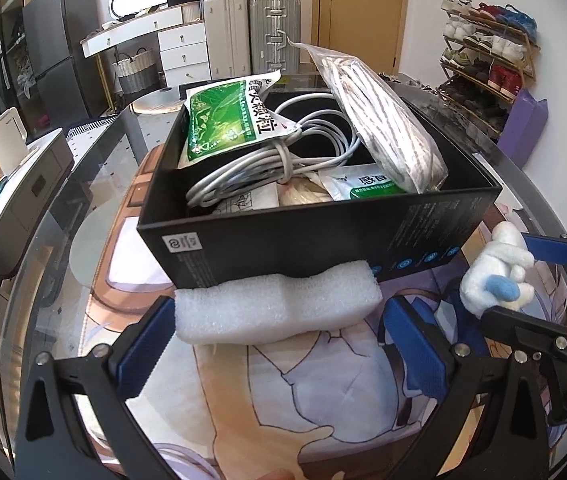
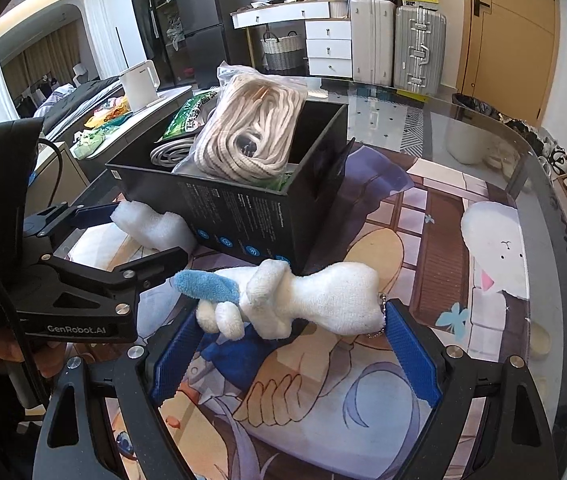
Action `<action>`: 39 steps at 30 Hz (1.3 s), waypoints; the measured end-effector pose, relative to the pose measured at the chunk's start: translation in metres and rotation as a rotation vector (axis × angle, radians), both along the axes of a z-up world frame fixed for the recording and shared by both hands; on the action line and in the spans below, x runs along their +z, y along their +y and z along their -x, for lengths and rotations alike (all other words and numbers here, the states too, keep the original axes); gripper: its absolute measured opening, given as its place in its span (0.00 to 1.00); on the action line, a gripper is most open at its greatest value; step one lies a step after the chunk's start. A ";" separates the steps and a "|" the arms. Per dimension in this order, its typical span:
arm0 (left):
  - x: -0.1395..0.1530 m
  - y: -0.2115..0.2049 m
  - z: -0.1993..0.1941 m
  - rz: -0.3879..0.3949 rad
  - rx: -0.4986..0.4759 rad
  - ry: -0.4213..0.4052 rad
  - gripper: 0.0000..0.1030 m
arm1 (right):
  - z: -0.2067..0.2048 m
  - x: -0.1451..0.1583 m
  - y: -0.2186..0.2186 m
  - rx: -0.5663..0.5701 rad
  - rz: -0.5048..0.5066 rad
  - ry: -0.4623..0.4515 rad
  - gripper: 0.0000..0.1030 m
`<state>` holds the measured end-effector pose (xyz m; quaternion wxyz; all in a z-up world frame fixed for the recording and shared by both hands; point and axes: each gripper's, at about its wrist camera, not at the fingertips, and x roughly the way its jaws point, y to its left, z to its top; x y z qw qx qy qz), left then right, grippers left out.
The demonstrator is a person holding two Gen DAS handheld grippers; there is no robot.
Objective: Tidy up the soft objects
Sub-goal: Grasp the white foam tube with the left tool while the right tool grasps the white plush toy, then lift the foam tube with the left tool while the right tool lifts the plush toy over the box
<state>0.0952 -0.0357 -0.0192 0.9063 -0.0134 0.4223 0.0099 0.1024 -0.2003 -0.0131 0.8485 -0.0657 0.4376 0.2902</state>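
A white foam block (image 1: pixel 279 304) lies on the table against the front wall of a black box (image 1: pixel 323 236). My left gripper (image 1: pixel 279 340) is open, its blue pads on either side of the foam; it also shows in the right wrist view (image 2: pixel 139 236). A white plush toy with a blue ear (image 2: pixel 295 300) lies on the table before the box corner. My right gripper (image 2: pixel 287 356) is open around the plush, pads apart from it. The plush also shows in the left wrist view (image 1: pixel 495 276). The box (image 2: pixel 243 216) holds a bagged rope (image 2: pixel 251 132), white cable (image 1: pixel 259 164) and green packets (image 1: pixel 219 120).
The table is glass over a printed cartoon mat (image 2: pixel 423 248). A side cabinet with a white kettle (image 2: pixel 139 84) stands to the left. Suitcases (image 2: pixel 399 44), drawers and a shoe rack (image 1: pixel 487 56) stand beyond the table.
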 end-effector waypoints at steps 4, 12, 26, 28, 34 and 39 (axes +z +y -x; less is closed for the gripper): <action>0.000 0.001 0.002 -0.001 -0.001 -0.007 0.98 | 0.000 0.001 0.000 0.000 -0.001 -0.001 0.87; 0.001 0.006 0.003 0.014 -0.004 -0.009 0.88 | 0.001 0.003 0.000 0.003 -0.001 -0.003 0.87; 0.014 0.011 0.014 -0.014 -0.021 -0.041 0.88 | 0.004 0.005 0.004 0.015 -0.006 -0.009 0.87; 0.016 0.013 0.016 -0.016 -0.019 -0.047 0.88 | 0.004 0.005 0.005 0.019 -0.008 -0.013 0.87; 0.024 0.020 0.023 -0.021 -0.011 -0.066 0.88 | 0.008 0.010 0.008 0.031 -0.013 -0.027 0.87; 0.029 0.025 0.027 -0.028 -0.004 -0.083 0.88 | 0.011 0.016 0.010 0.041 -0.018 -0.042 0.87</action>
